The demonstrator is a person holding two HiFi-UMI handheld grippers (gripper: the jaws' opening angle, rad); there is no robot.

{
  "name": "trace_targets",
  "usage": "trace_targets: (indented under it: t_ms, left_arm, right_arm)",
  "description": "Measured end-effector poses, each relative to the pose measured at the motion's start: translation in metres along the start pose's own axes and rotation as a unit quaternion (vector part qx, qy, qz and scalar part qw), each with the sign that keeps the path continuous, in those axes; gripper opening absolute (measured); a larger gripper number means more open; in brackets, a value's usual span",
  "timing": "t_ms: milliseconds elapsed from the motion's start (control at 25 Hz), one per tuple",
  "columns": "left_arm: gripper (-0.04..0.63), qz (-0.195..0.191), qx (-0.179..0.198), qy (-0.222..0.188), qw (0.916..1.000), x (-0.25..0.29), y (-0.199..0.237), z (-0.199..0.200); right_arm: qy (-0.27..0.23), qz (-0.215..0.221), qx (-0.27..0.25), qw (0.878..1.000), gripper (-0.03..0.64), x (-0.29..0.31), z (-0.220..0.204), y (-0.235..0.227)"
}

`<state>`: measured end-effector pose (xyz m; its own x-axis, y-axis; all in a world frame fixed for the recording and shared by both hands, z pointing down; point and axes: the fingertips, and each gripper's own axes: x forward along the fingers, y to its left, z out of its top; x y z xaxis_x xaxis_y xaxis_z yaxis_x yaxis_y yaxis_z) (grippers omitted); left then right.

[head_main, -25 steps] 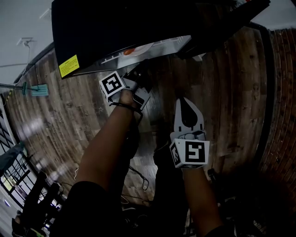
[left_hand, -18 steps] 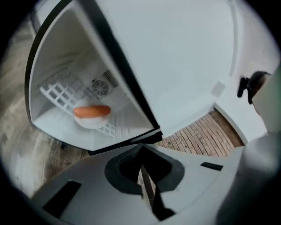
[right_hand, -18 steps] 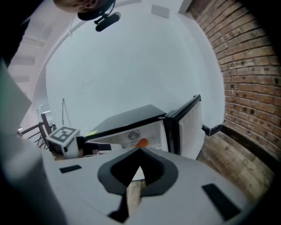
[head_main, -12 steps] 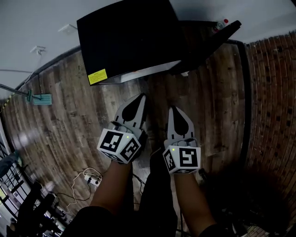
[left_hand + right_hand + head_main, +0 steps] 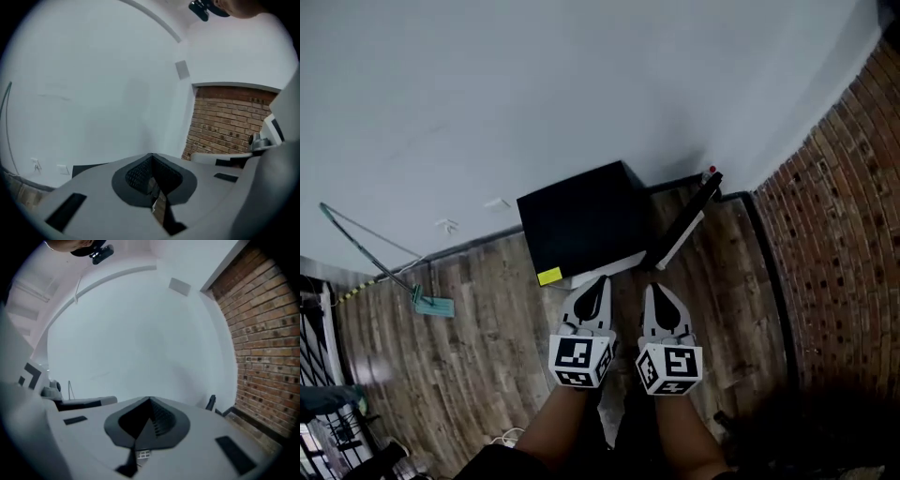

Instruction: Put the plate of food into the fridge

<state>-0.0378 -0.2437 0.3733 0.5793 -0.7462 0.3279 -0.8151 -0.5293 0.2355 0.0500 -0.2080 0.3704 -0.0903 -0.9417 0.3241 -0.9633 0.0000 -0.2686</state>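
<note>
The black mini fridge (image 5: pixel 581 225) stands on the wood floor against the white wall, with its door (image 5: pixel 684 230) swung open to the right. Its inside faces me at a steep angle, and no plate of food shows in any view. My left gripper (image 5: pixel 598 281) and right gripper (image 5: pixel 654 289) hang side by side just in front of the fridge, both pointing at it. In the left gripper view the left gripper (image 5: pixel 151 157) has its jaws together with nothing between them. The right gripper (image 5: pixel 150 401) looks the same, shut and empty.
A brick wall (image 5: pixel 834 206) runs down the right side. A mop (image 5: pixel 431 305) leans against the white wall at the left. Cables lie on the floor at the lower left, near dark racks.
My left gripper has pulled back out of the fridge and come level with the right one. The head view has risen, so the fridge now sits smaller and farther away.
</note>
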Motion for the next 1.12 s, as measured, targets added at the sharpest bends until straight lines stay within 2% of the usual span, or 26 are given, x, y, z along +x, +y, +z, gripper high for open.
trace_targets:
  t_ms: [240, 320, 480, 600, 720, 960, 1120]
  left_arm:
    - [-0.003, -0.023, 0.006, 0.015, 0.9996, -0.018, -0.048, 0.090]
    - [-0.003, -0.039, 0.010, 0.014, 0.9991, -0.017, -0.065, 0.121]
    - [-0.003, -0.068, 0.027, -0.010, 0.9973, -0.024, -0.099, 0.185]
    - [-0.003, -0.078, 0.029, -0.026, 0.9962, -0.031, -0.113, 0.212]
    - [-0.003, -0.098, 0.009, -0.034, 0.9946, -0.034, -0.128, 0.230]
    - [-0.003, -0.121, -0.003, -0.048, 0.9914, -0.049, -0.148, 0.239]
    - [-0.003, -0.127, -0.011, -0.077, 0.9889, -0.057, -0.151, 0.256]
  right_arm:
    - [-0.028, -0.009, -0.016, 0.999, 0.012, -0.037, 0.114, 0.003]
    - [-0.050, -0.012, -0.014, 0.999, 0.012, -0.047, 0.153, -0.001]
    - [-0.092, -0.007, -0.012, 0.996, 0.012, -0.070, 0.218, 0.005]
    - [-0.100, -0.001, -0.044, 0.994, 0.012, -0.081, 0.246, 0.012]
    - [-0.111, 0.002, -0.058, 0.992, 0.012, -0.086, 0.271, 0.009]
    - [-0.097, -0.005, -0.056, 0.994, 0.012, -0.094, 0.273, -0.001]
    - [-0.090, 0.002, -0.061, 0.994, 0.012, -0.092, 0.269, 0.000]
